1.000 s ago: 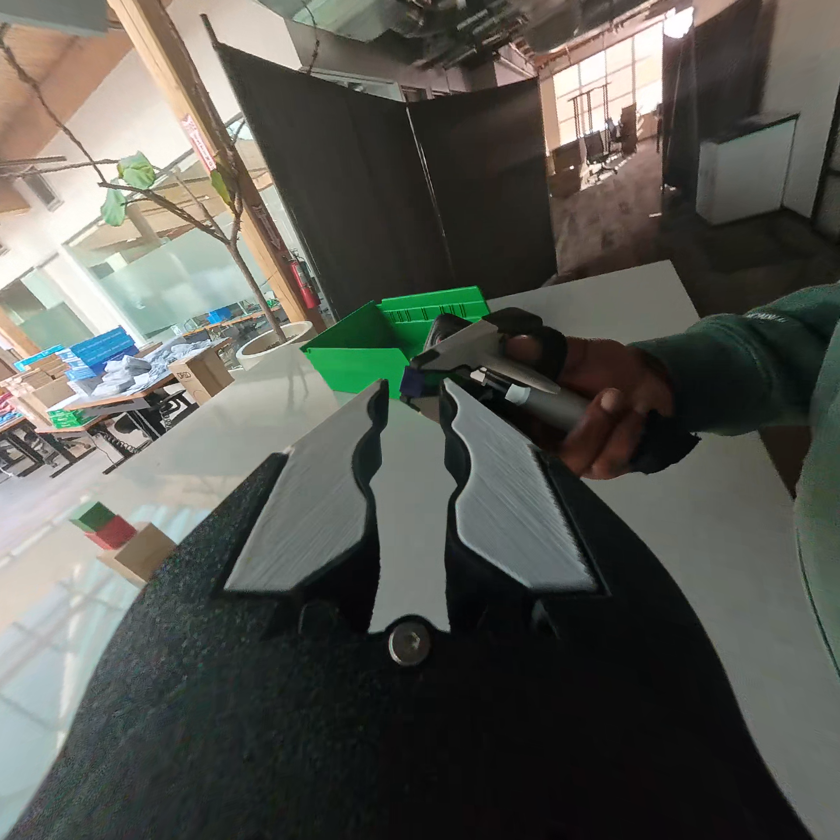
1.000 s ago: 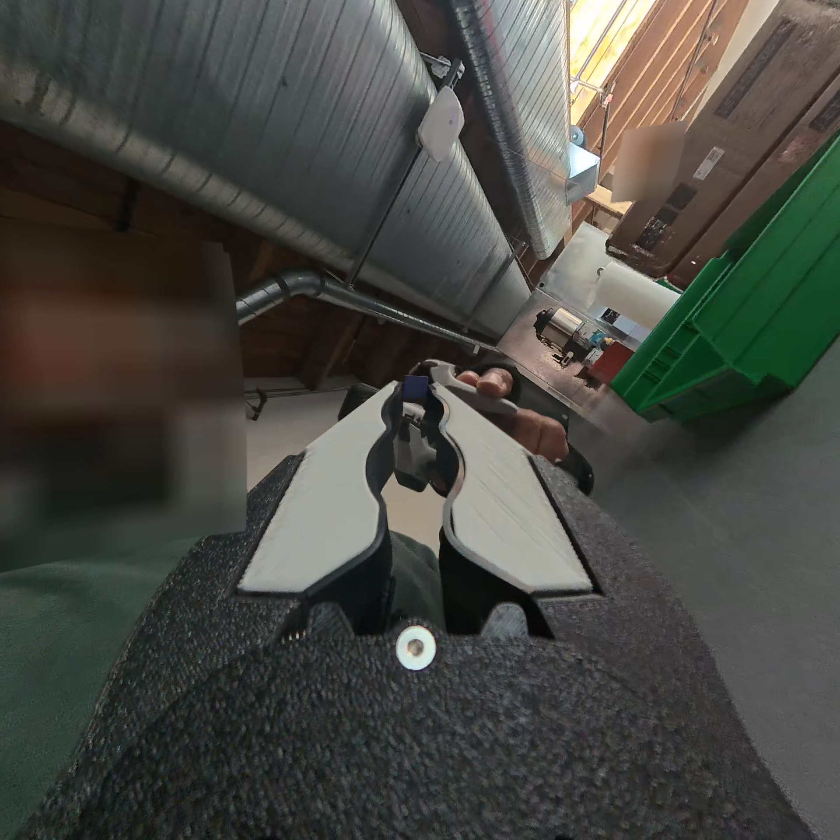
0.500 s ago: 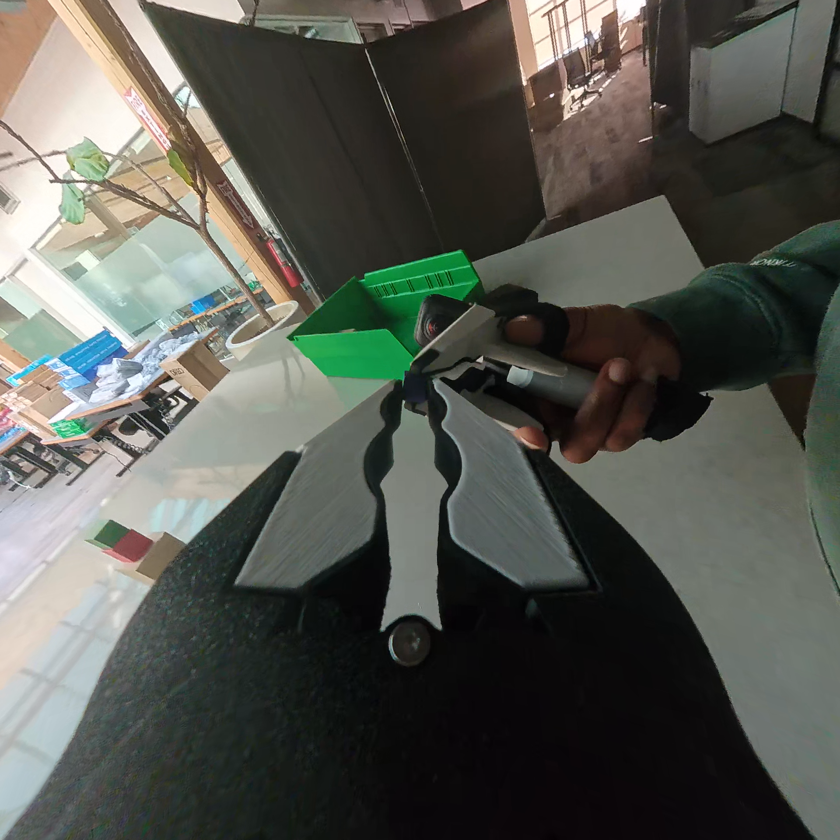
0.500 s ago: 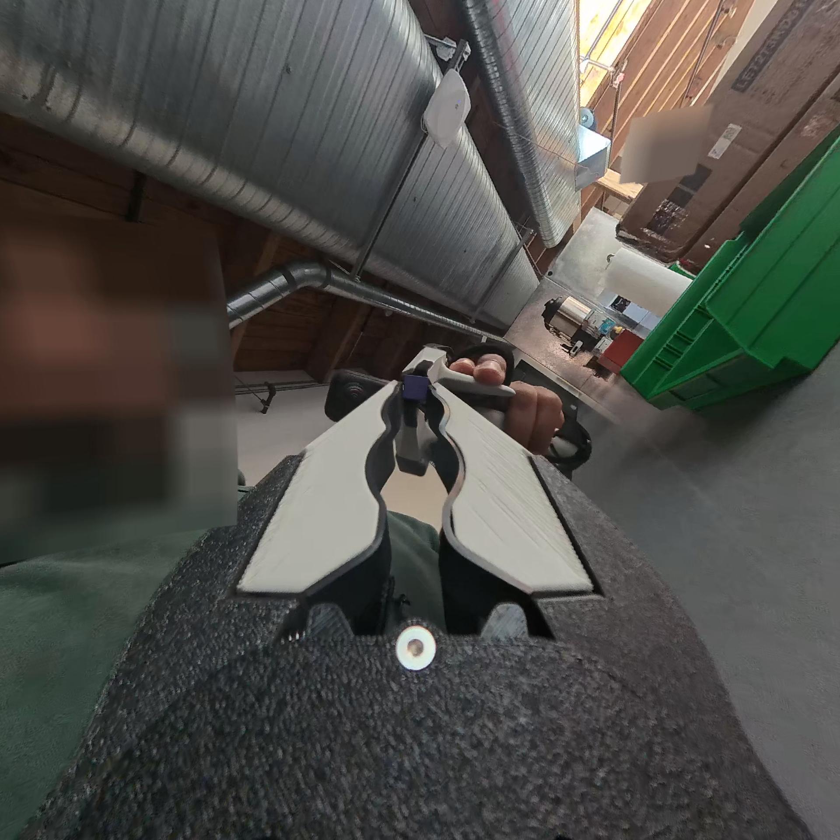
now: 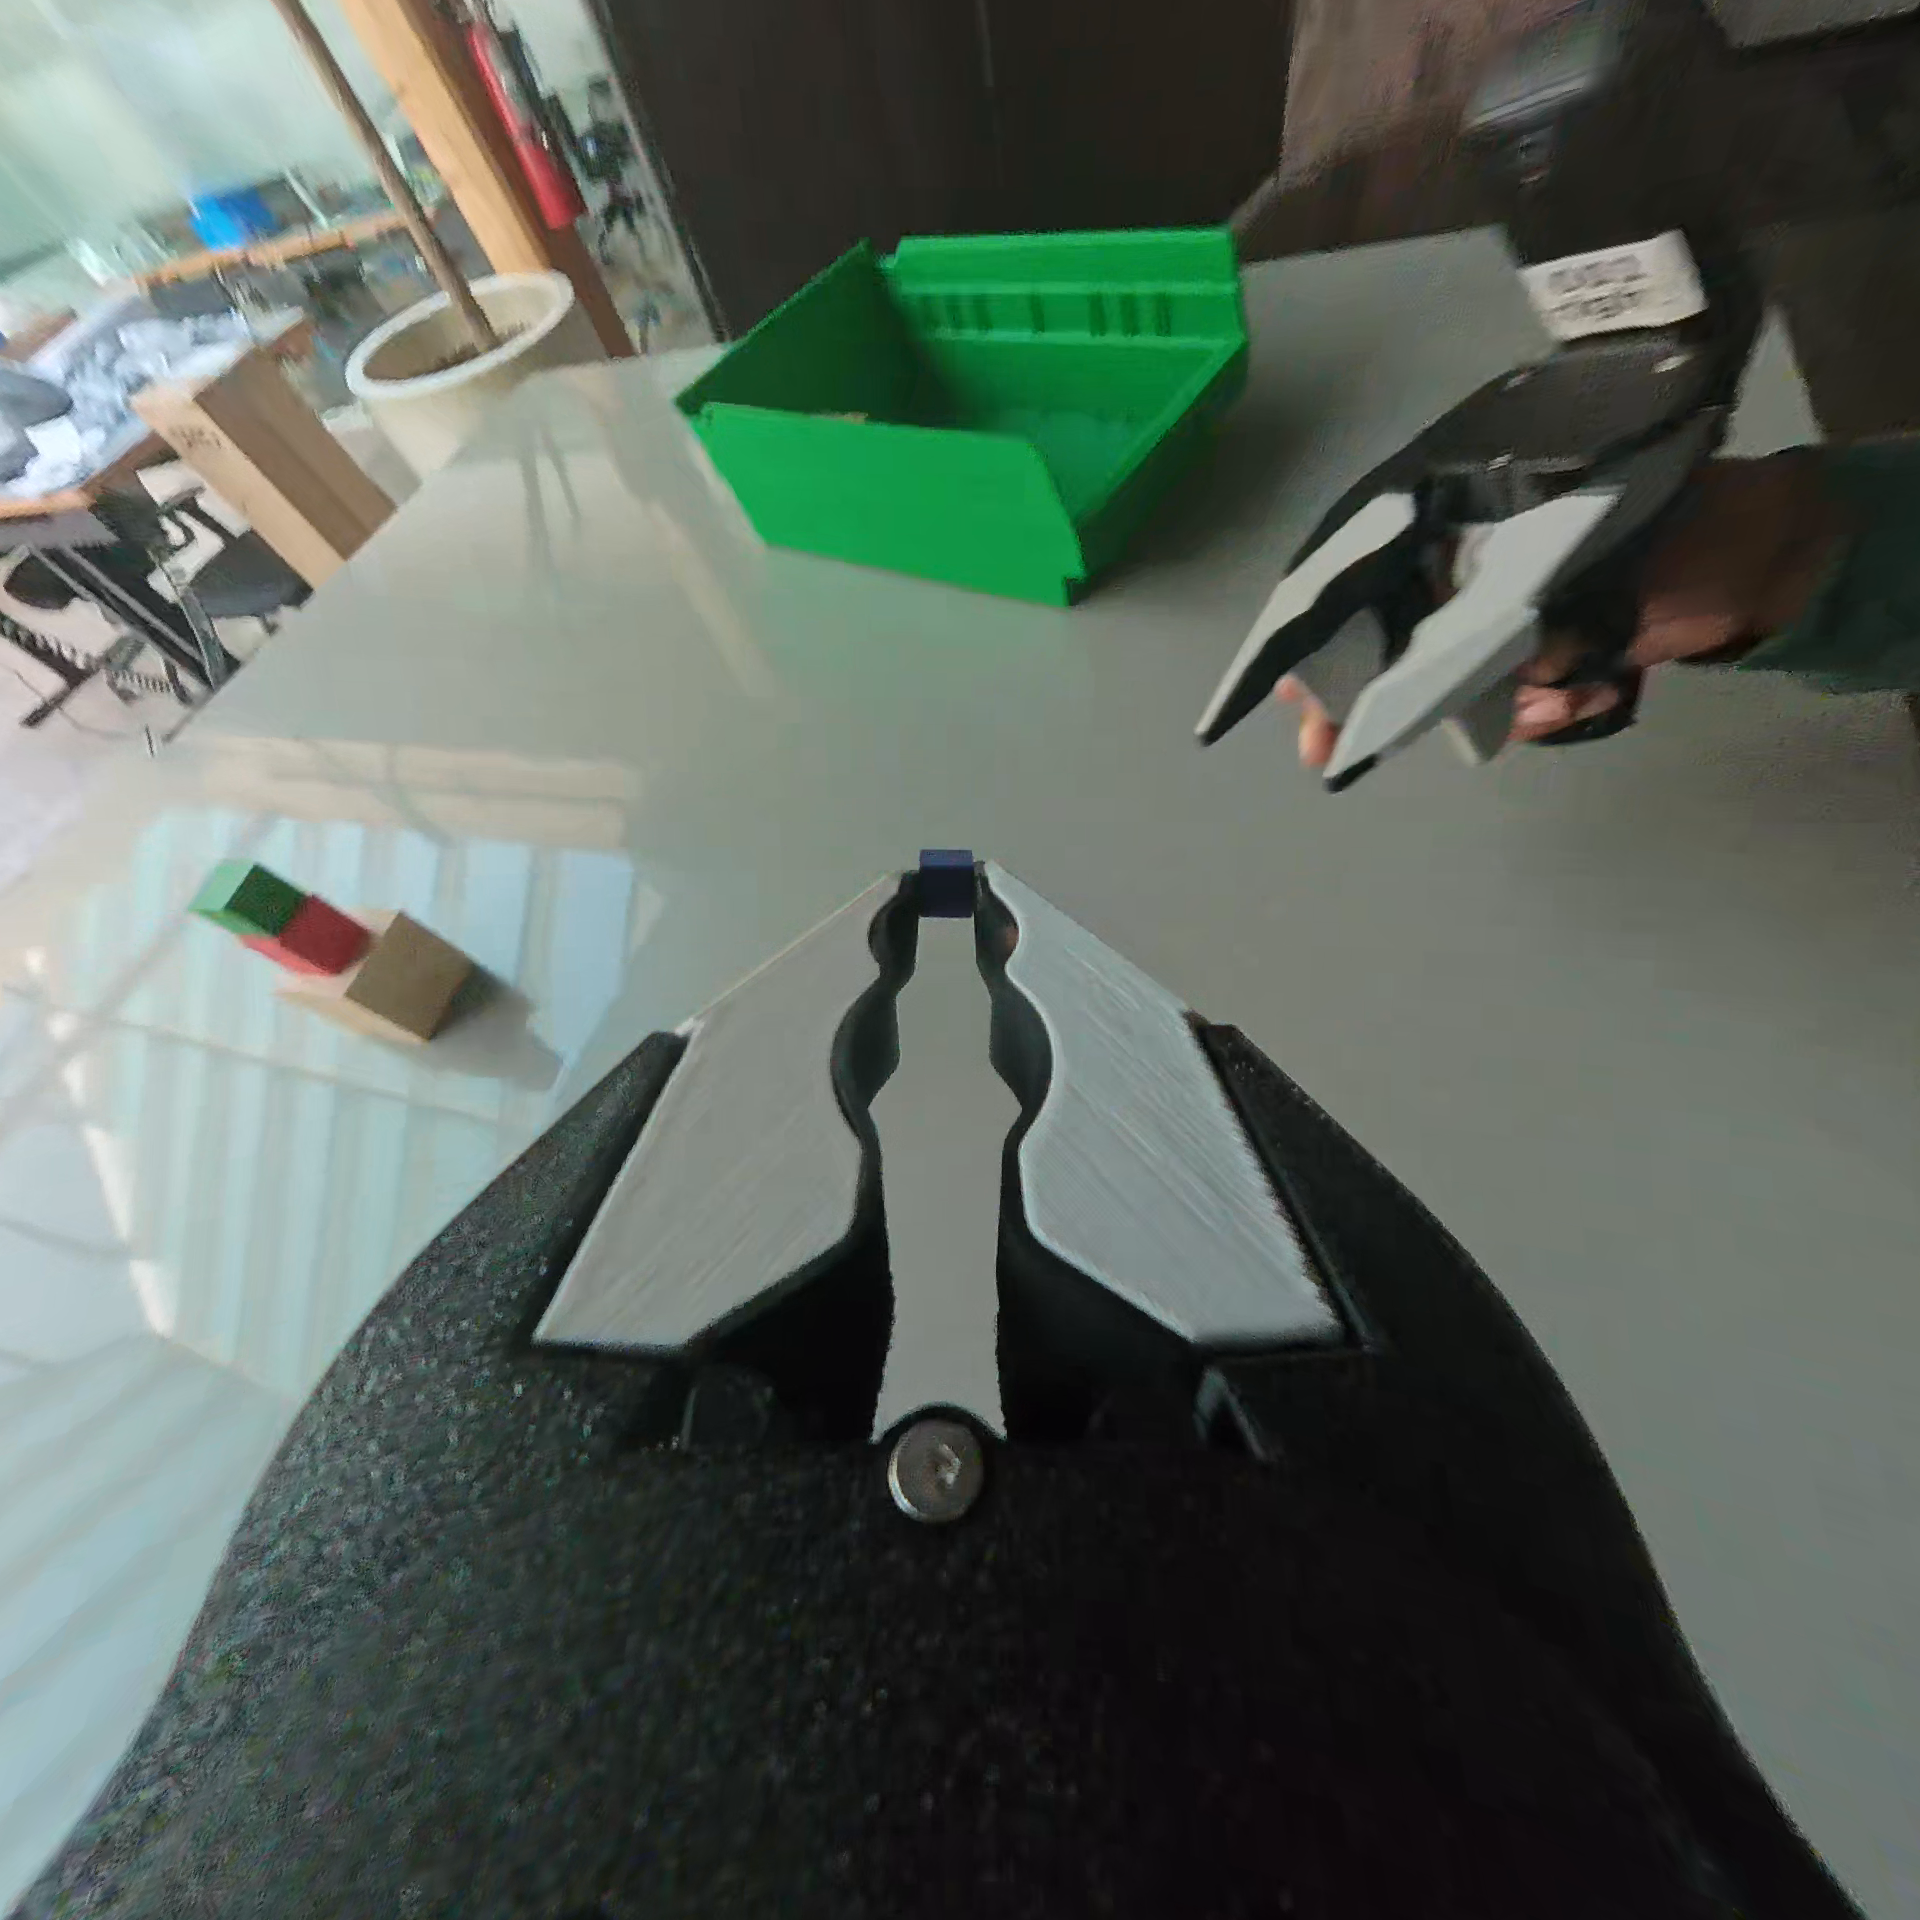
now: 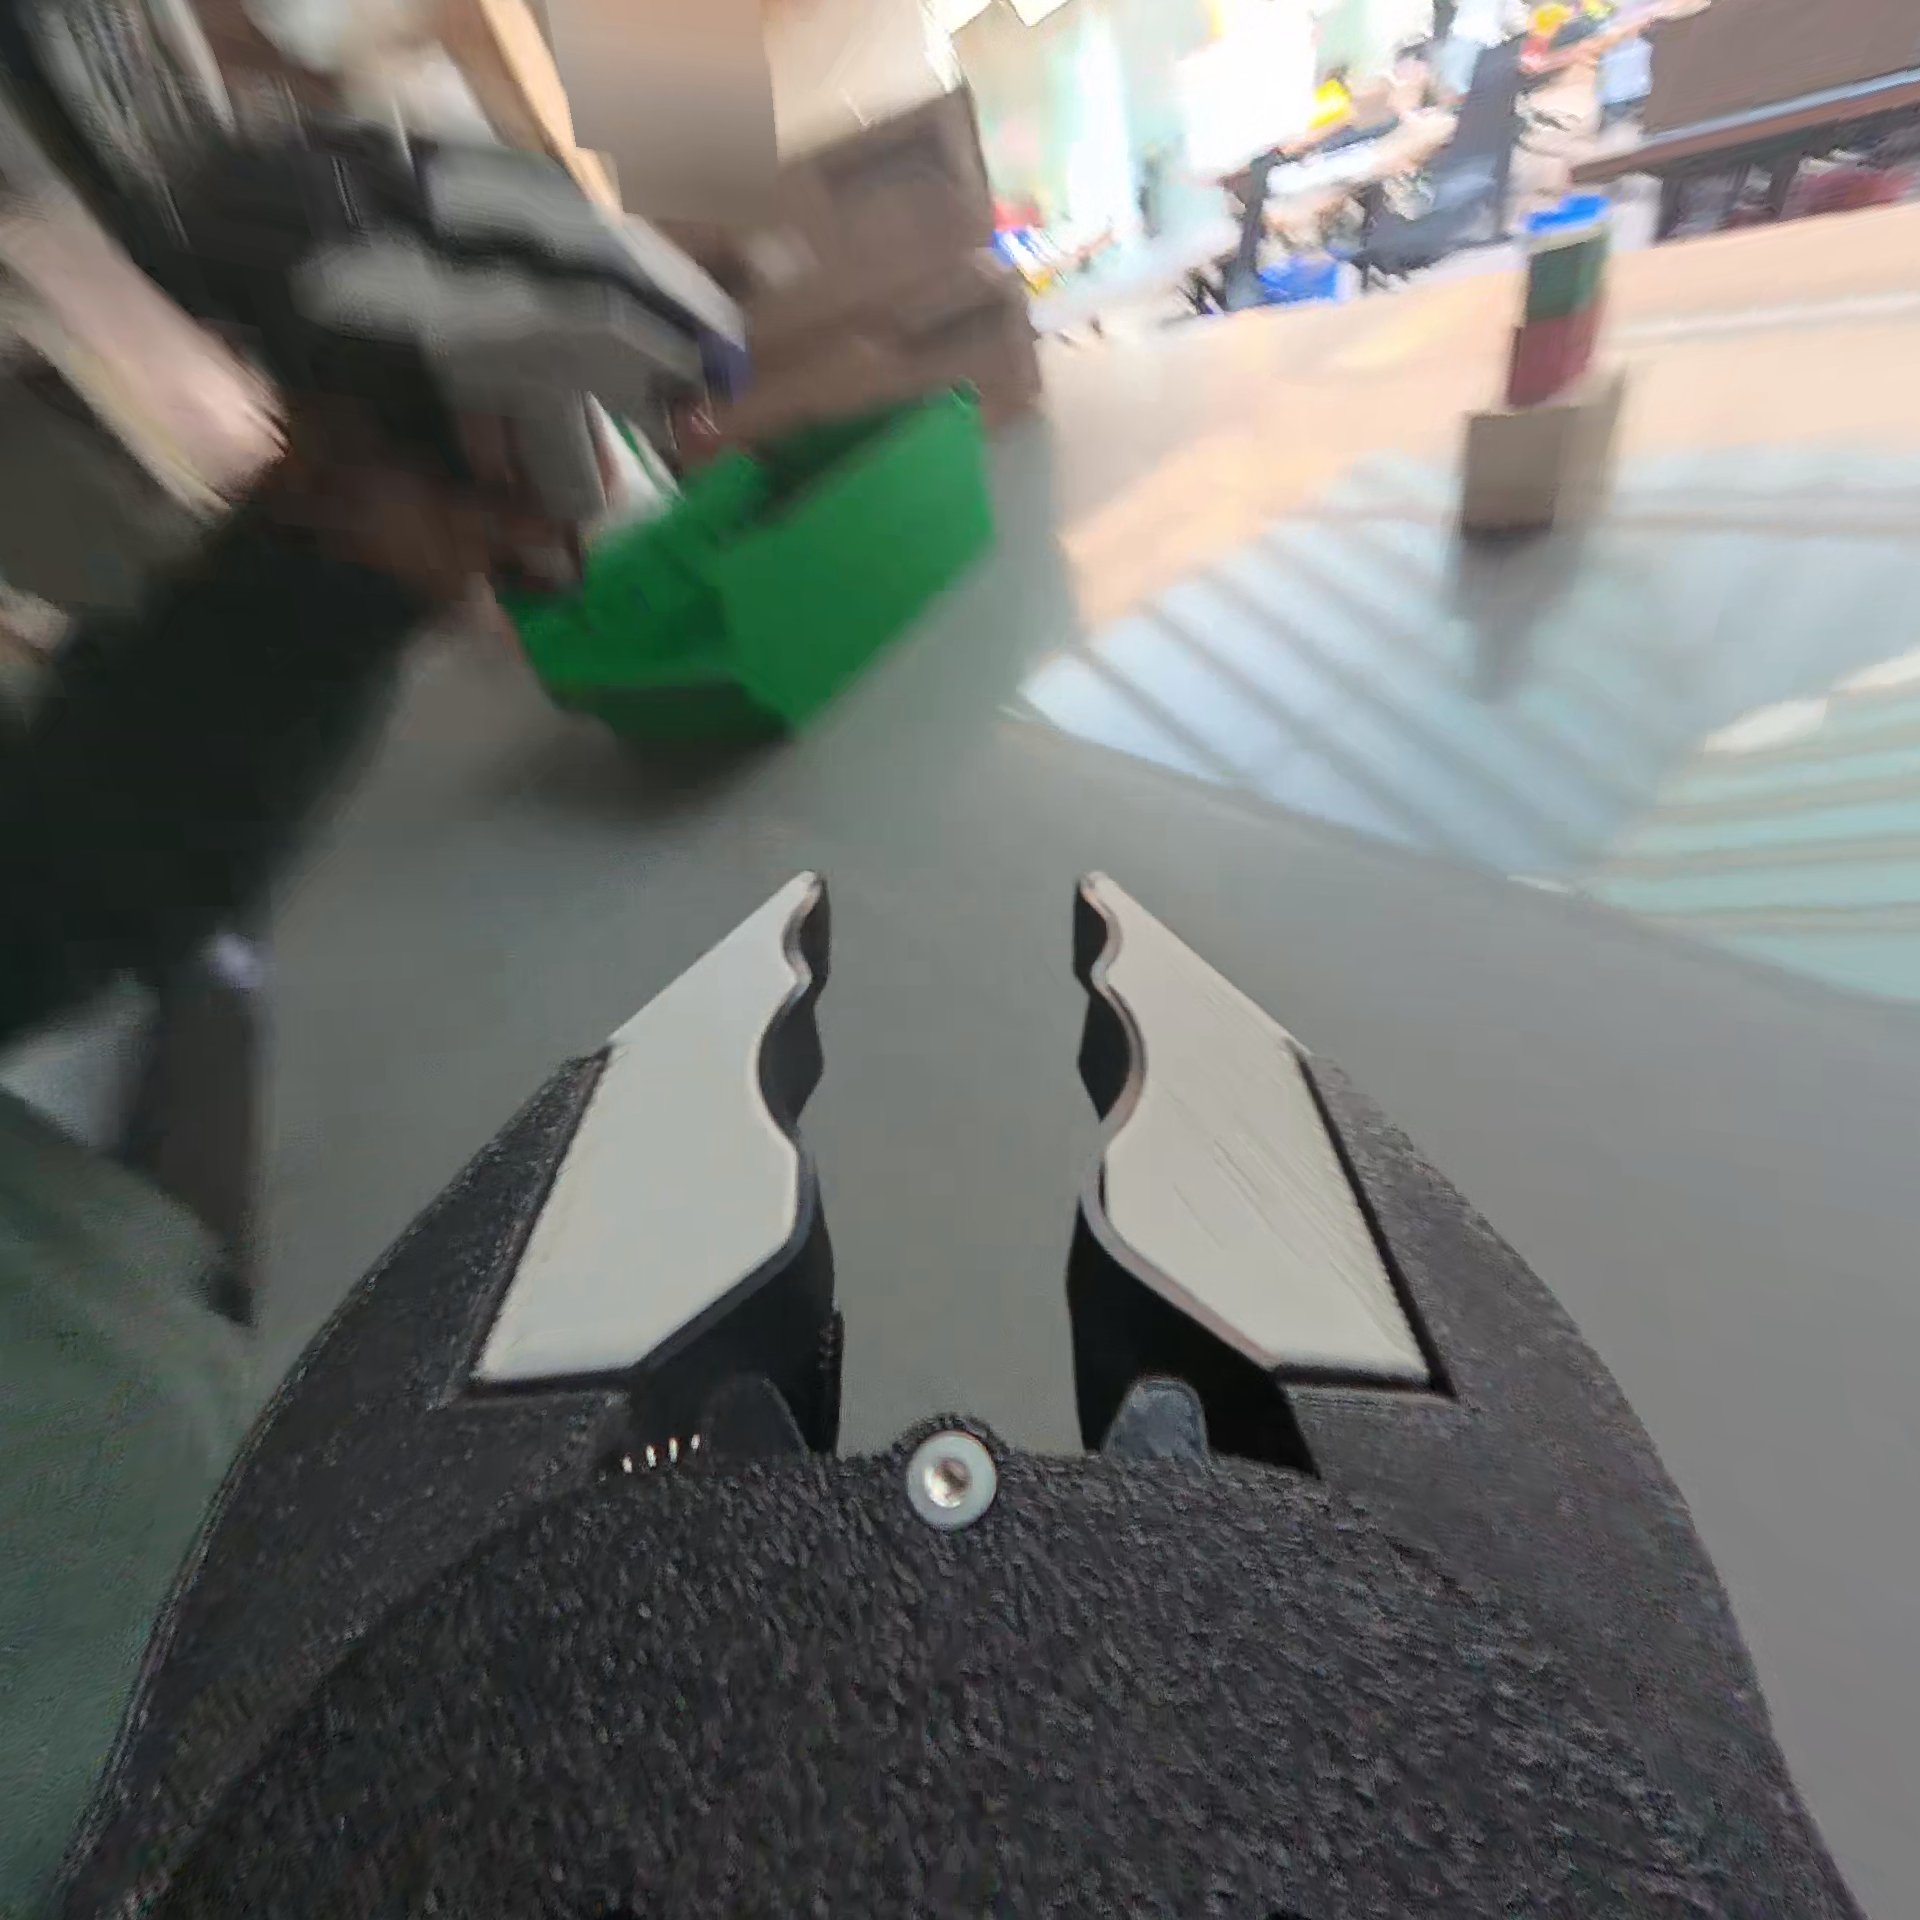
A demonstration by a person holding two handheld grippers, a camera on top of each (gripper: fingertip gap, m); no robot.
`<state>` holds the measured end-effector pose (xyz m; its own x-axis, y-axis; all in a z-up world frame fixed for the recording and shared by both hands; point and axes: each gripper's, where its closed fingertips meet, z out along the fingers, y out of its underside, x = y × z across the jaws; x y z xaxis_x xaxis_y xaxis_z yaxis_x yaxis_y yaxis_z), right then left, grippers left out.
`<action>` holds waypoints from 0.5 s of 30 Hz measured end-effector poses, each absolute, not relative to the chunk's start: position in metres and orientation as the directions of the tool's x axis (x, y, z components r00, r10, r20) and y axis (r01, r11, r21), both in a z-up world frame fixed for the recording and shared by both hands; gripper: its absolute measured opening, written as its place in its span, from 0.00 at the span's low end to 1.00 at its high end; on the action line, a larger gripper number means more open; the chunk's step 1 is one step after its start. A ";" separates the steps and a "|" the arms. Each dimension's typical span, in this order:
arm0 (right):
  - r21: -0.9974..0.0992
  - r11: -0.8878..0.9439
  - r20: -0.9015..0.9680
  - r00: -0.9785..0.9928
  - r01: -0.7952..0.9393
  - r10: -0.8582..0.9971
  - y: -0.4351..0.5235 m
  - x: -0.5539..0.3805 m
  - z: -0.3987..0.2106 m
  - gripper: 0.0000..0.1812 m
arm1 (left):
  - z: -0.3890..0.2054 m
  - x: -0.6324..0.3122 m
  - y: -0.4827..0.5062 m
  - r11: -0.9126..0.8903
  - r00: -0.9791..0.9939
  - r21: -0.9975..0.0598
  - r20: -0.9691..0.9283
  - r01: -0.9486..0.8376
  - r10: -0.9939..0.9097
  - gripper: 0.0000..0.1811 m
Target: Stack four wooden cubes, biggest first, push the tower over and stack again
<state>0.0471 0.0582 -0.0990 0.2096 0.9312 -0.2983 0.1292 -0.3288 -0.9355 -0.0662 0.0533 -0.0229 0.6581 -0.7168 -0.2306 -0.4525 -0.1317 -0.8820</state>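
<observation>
Your left gripper [image 5: 945, 883] is pinching a small blue cube [image 5: 944, 883] at its fingertips, above the table [image 5: 1351, 1039]. Your right gripper [image 6: 948, 894] is hanging spread and empty. The green bin [image 5: 977, 416] is sitting beyond, well apart; stacked blocks [image 5: 312, 935] are resting at your left.

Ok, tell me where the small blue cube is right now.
In the left wrist view the small blue cube sits pinched between the tips of the left tool, above the white table, nearer than the green bin.
</observation>
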 end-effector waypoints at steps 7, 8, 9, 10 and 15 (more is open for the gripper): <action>-0.924 -0.356 -0.310 0.268 0.142 0.912 0.068 0.071 -0.119 0.29 | -0.016 -0.121 0.125 -0.272 0.645 -0.772 -0.223 -0.575 -0.731 0.05; -0.924 -0.358 -0.312 0.273 0.138 0.910 0.070 0.073 -0.119 0.29 | -0.012 -0.127 0.137 -0.284 0.639 -0.756 -0.222 -0.590 -0.737 0.05; -0.924 -0.358 -0.311 0.279 0.135 0.908 0.072 0.075 -0.120 0.29 | -0.009 -0.132 0.149 -0.299 0.634 -0.738 -0.219 -0.605 -0.741 0.05; -0.925 -0.356 -0.308 0.285 0.134 0.908 0.074 0.077 -0.120 0.29 | -0.006 -0.137 0.161 -0.312 0.627 -0.719 -0.217 -0.621 -0.748 0.05; -0.926 -0.354 -0.304 0.292 0.132 0.907 0.080 0.083 -0.123 0.29 | 0.003 -0.154 0.214 -0.365 0.558 -0.581 -0.192 -0.727 -0.807 0.05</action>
<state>0.0826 0.0800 -0.1230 0.2923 0.9066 -0.3044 0.1324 -0.3537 -0.9260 -0.1544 0.2142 0.0027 0.5582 -0.8072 -0.1919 -0.7273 -0.3648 -0.5813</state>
